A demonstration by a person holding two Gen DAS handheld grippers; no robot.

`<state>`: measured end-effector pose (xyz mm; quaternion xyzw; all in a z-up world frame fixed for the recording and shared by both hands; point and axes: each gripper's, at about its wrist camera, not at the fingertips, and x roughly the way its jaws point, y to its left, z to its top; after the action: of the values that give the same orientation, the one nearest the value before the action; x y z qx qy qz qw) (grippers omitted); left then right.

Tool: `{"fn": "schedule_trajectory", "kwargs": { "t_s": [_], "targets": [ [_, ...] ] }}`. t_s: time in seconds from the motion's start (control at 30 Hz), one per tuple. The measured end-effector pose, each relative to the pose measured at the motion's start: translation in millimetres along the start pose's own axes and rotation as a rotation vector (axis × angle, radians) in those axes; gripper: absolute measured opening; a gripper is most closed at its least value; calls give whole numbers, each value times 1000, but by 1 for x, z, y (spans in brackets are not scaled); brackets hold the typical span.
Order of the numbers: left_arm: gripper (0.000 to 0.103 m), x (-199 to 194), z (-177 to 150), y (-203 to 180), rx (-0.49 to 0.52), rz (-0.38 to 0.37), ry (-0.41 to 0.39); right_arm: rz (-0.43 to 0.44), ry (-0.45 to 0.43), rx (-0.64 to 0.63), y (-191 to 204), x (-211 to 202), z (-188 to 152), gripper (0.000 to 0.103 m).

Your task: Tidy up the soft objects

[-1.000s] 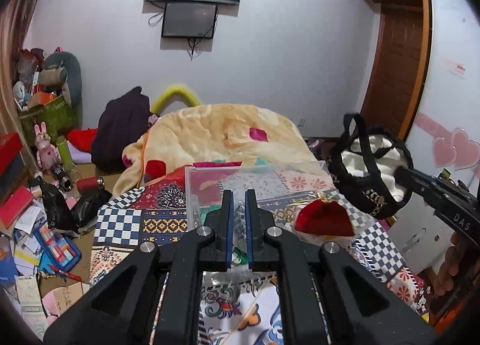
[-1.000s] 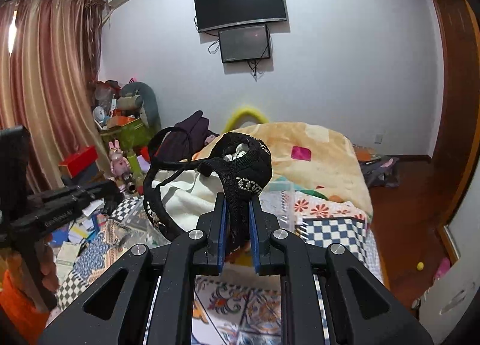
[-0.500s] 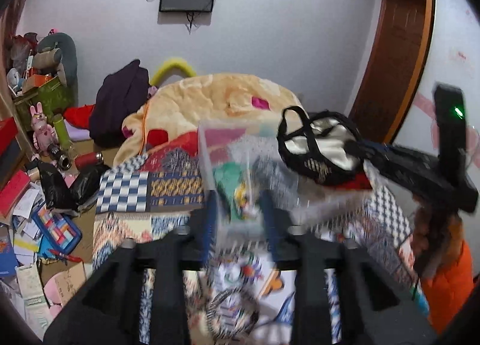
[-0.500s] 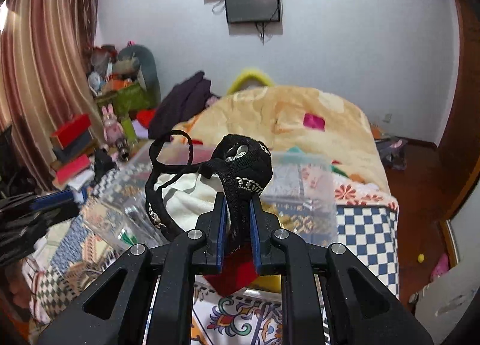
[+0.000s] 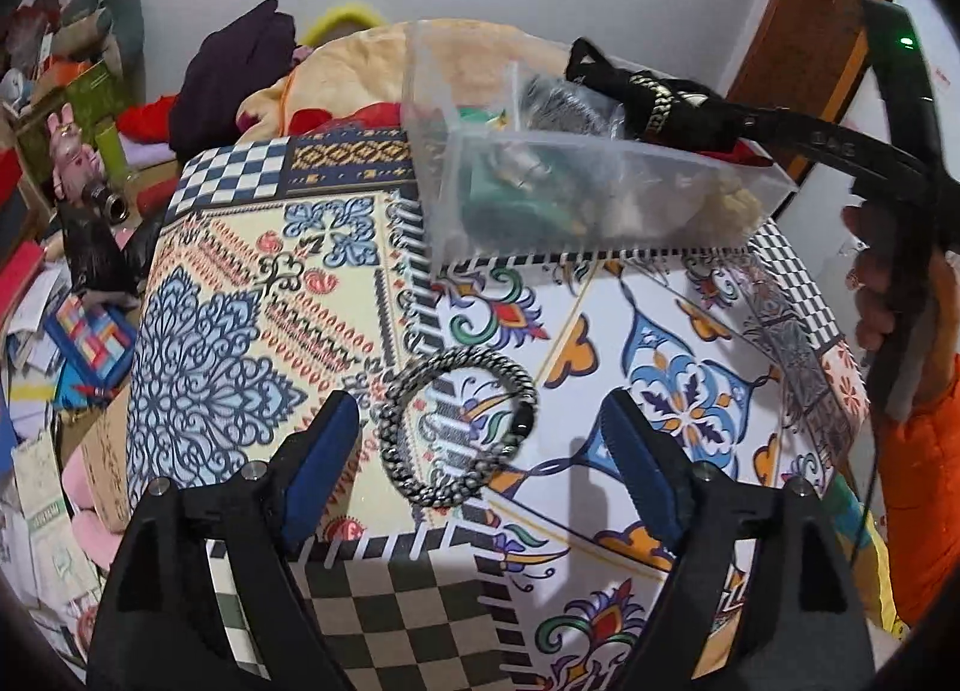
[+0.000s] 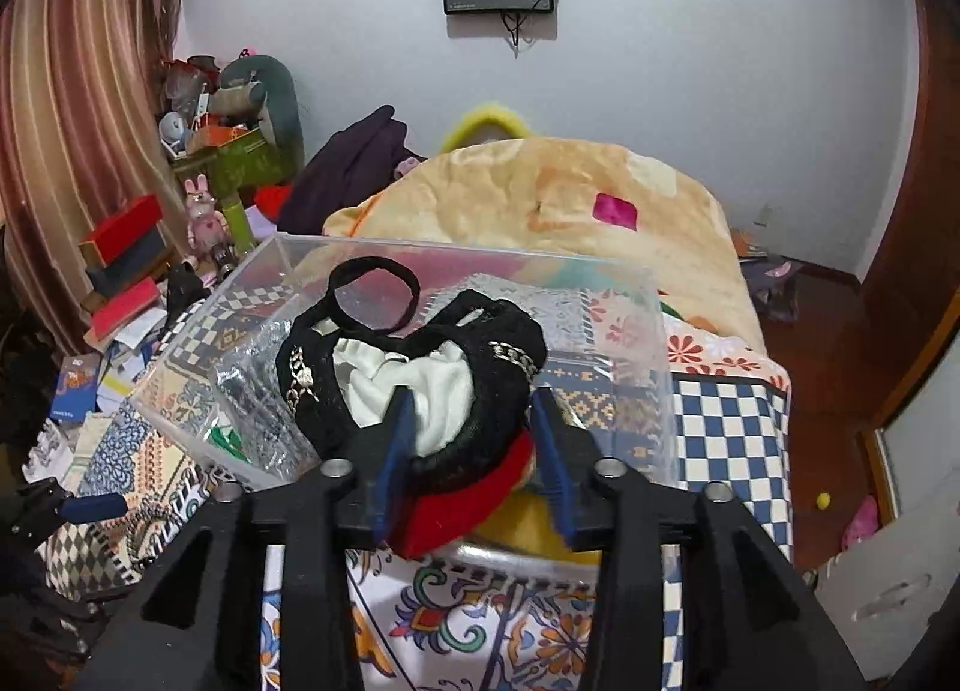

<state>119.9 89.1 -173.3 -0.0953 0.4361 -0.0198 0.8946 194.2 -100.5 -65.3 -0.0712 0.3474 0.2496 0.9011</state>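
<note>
A clear plastic box (image 5: 600, 199) stands on the patterned cloth and holds several soft things. A black pouch with white lining and gold chain trim (image 6: 420, 373) lies in the box on a red item (image 6: 456, 511); it also shows in the left wrist view (image 5: 660, 102). My right gripper (image 6: 474, 451) is open, its fingers on either side of the pouch. My left gripper (image 5: 480, 469) is open and empty, just above a black-and-white braided ring (image 5: 459, 433) lying on the cloth.
The patterned cloth (image 5: 252, 331) covers a raised surface with edges at the left and front. A yellow blanket (image 6: 570, 199) lies behind the box. Toys, boxes and papers (image 5: 54, 247) clutter the floor at the left. A wooden door (image 5: 822, 18) is at the right.
My right gripper lowered the black pouch into the box and opened. My left gripper opened, tilted down and moved over the braided ring.
</note>
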Motion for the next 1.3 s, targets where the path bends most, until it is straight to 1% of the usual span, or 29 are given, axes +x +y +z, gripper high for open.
{"fn": "schedule_trajectory", "kwargs": {
  "t_s": [0.03, 0.07, 0.1, 0.13, 0.17, 0.2, 0.23, 0.27, 0.3, 0.33, 0.4, 0.6, 0.8, 0.83, 0.9, 1.07, 1.13, 1.23, 1.3],
  "targets": [
    [82, 0, -1, 0, -1, 6, -5, -7, -7, -4, 0, -3, -1, 45],
    [76, 0, -2, -1, 1, 12, -11, -11, -11, -6, -1, -5, -2, 50],
    [68, 0, -4, -2, 8, 20, -15, -13, -18, -5, -3, -9, -3, 55],
    [64, 2, -5, -3, 17, 26, -13, -11, -23, -3, -4, -11, -3, 58],
    [56, 4, -7, -5, 30, 45, -9, -7, -26, -2, -5, -13, -4, 61],
    [50, 5, -9, -7, 43, 70, -13, -3, -30, 0, -6, -16, -4, 62],
    [48, 5, -12, -10, 69, 105, -29, -1, -35, 0, -7, -19, -5, 62],
    [43, 5, -15, -11, 80, 120, -34, 1, -36, 0, -7, -20, -5, 62],
    [33, 4, -16, -13, 92, 133, -41, 2, -37, -1, -8, -21, -6, 62],
    [29, 2, -17, -15, 96, 133, -45, 5, -40, -3, -8, -24, -6, 62],
    [14, -1, -17, -15, 92, 121, -47, 9, -46, -9, -8, -27, -8, 63],
    [15, -27, -3, -21, 103, 117, -125, 20, -80, -12, -9, -40, -12, 63],
    [15, -59, 22, -35, 118, 96, -239, 34, -118, 13, -11, -57, -14, 63],
    [15, -62, 27, -37, 121, 90, -254, 36, -125, 17, -12, -60, -14, 64],
    [15, -64, 39, -42, 127, 78, -277, 36, -142, 24, -12, -63, -14, 71],
    [15, -49, 73, -50, 117, 47, -294, 45, -177, 38, -14, -74, -14, 73],
    [15, -39, 82, -49, 109, 33, -282, 46, -186, 36, -14, -78, -15, 73],
    [15, -20, 98, -45, 86, 39, -263, 47, -200, 33, -14, -82, -16, 73],
    [15, -9, 104, -38, 60, 16, -243, 50, -206, 33, -14, -84, -17, 73]
  ]
}}
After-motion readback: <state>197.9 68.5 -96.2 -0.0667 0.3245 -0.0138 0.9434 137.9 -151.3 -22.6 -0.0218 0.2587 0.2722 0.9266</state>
